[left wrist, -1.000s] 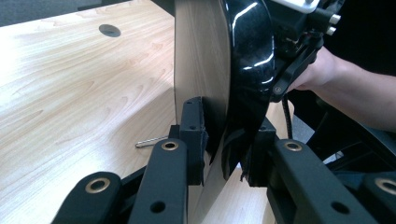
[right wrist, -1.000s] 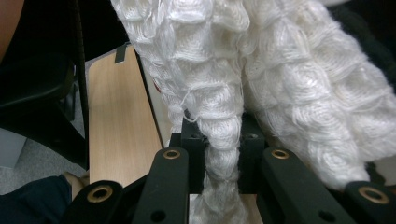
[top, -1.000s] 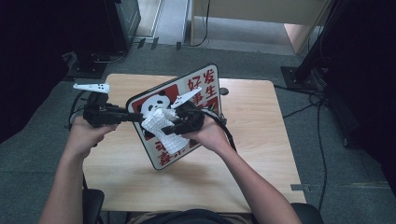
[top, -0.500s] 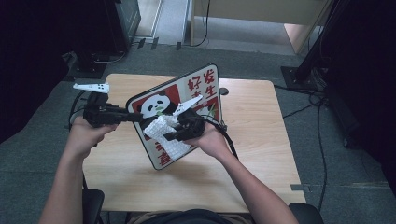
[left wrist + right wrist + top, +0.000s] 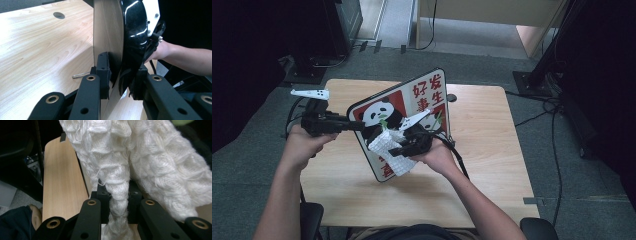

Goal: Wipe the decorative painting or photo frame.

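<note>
While the panda board [image 5: 399,122] stands tilted on its lower edge over the wooden table [image 5: 492,145] just as it did a second ago, the right gripper [image 5: 398,150] has slid down its printed face, taking the white waffle-weave cloth [image 5: 389,150] from the panda's belly toward the board's lower corner. The left gripper [image 5: 354,125] has not shifted; it keeps its place at the board's left edge, with the person's left hand [image 5: 304,142] behind it.

In the left gripper view, that gripper [image 5: 120,75] is clamped on the board's edge [image 5: 110,37]: one pad lies against the plain wooden back, the other against the glossy black front, and the jaws stand only as far apart as the board is thick.

In the right gripper view, the right gripper [image 5: 118,197] is pinched tight on a bunched fold of the cloth [image 5: 117,187], with the jaws nearly together. The rest of the cloth spreads out above them against the board. From the high view, the cloth is pressed to the board's face near the lower corner, with the right hand [image 5: 437,157] just behind it.
</note>
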Available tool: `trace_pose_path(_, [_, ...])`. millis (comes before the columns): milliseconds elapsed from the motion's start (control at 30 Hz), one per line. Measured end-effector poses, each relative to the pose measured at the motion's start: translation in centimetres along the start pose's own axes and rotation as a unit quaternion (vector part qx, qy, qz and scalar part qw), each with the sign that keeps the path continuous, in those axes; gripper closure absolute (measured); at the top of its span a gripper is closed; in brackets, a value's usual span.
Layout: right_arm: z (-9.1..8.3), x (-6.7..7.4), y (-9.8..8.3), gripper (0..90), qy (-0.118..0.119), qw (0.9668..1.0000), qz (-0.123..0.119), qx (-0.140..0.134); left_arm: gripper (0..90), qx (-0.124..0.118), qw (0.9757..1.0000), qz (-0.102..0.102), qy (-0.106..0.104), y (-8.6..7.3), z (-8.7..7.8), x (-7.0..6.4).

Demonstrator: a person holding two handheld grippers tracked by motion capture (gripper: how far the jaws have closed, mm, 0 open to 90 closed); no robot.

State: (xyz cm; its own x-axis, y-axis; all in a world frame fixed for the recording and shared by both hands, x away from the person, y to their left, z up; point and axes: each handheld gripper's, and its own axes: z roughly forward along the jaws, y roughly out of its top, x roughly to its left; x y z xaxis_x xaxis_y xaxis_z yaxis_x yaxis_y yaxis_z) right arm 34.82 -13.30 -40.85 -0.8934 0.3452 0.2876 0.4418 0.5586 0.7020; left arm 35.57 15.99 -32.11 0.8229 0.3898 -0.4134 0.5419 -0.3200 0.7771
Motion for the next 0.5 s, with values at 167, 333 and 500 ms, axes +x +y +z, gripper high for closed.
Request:
trace_pose_path(167, [0.4,-0.1,-0.6,78.5,-0.001,1.0000,-0.002,0.000,74.3,-0.001,1.0000,0.000,-0.001,0.0,0.0,0.1])
trace_pose_path(333, [0.8,-0.2,-1.2,78.5,0.000,1.0000,0.001,0.001,74.2,-0.002,1.0000,-0.002,0.000,0.0,-0.1,0.1])
trace_pose_path(500, [1.3,-0.3,-1.9,78.5,-0.001,1.0000,-0.002,0.007,74.2,-0.002,1.0000,-0.002,0.000,0.0,-0.1,0.1])
